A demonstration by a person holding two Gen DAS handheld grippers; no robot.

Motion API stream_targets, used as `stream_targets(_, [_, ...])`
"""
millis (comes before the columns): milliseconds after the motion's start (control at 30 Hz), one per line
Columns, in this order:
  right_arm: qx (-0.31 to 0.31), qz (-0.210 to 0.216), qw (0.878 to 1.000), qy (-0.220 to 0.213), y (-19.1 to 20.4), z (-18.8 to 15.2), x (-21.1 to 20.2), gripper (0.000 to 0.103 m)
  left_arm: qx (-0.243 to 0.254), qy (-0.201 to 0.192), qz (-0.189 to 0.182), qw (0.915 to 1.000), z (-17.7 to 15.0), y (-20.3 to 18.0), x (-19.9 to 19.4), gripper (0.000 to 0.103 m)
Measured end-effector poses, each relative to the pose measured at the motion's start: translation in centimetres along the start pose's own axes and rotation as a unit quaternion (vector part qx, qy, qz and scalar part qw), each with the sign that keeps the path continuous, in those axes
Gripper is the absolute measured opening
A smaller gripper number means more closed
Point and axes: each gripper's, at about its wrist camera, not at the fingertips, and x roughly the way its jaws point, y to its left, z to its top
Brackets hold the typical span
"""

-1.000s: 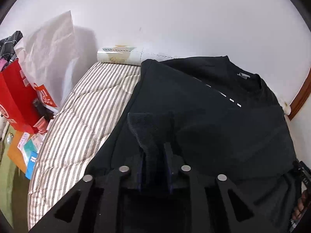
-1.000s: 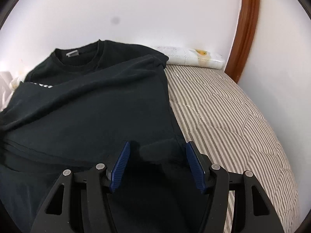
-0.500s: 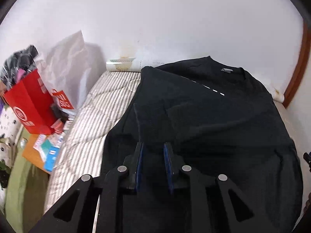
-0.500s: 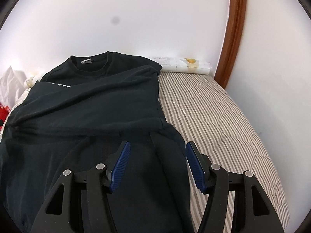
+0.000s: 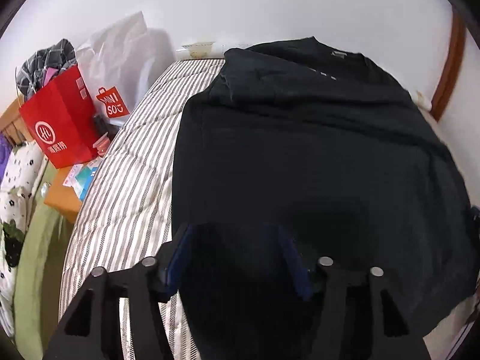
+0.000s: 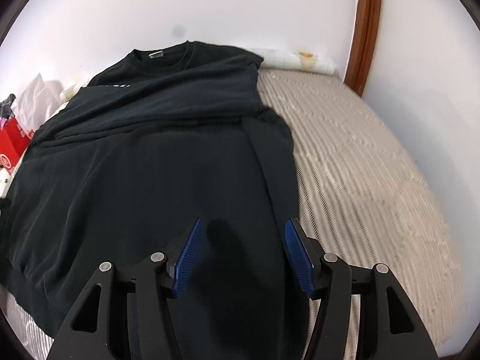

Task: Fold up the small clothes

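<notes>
The striped bed (image 5: 129,186) holds the black shirt (image 5: 315,156), lying flat, its sides folded in, collar at twelve o'clock. It still needs folding bottom to top. The left gripper (image 5: 237,258) just let go of the cloth it pinched before; its jaws have opened. The right gripper (image 6: 244,255) stays half open, holding nothing.

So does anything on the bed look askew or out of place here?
The black T-shirt lies with diagonal folds rumpled across its chest, and its side edge is doubled over unevenly on the striped mattress. A yellowish stain marks the wall edge.
</notes>
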Motion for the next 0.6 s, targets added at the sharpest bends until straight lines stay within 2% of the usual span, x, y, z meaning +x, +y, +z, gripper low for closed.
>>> stream_targets(67, [-0.007,-0.017,1.0,0.007,0.4,-0.2,0.7,0.057,0.006,-0.003,0.008,0.9999,-0.7,0.1,0.3,0.057])
stream_targets(200, [-0.01,-0.025,1.0,0.014,0.6,0.0,1.1,0.059,-0.001,-0.021,0.003,0.9998,-1.3,0.3,0.7,0.057])
stream_targets(367, [-0.019,-0.031,0.999,0.011,0.8,-0.2,1.1,0.06,-0.009,-0.018,-0.01,0.9997,-0.9,0.6,1.1,0.058])
stream_targets(500, [-0.015,-0.03,0.999,0.013,0.8,-0.1,1.2,0.062,0.001,-0.016,0.001,0.9999,-1.0,0.0,1.1,0.06])
stream_targets(600, [-0.015,-0.03,0.999,0.013,0.7,0.0,1.3,0.062,-0.002,-0.015,-0.005,0.9999,-1.1,0.2,1.2,0.061])
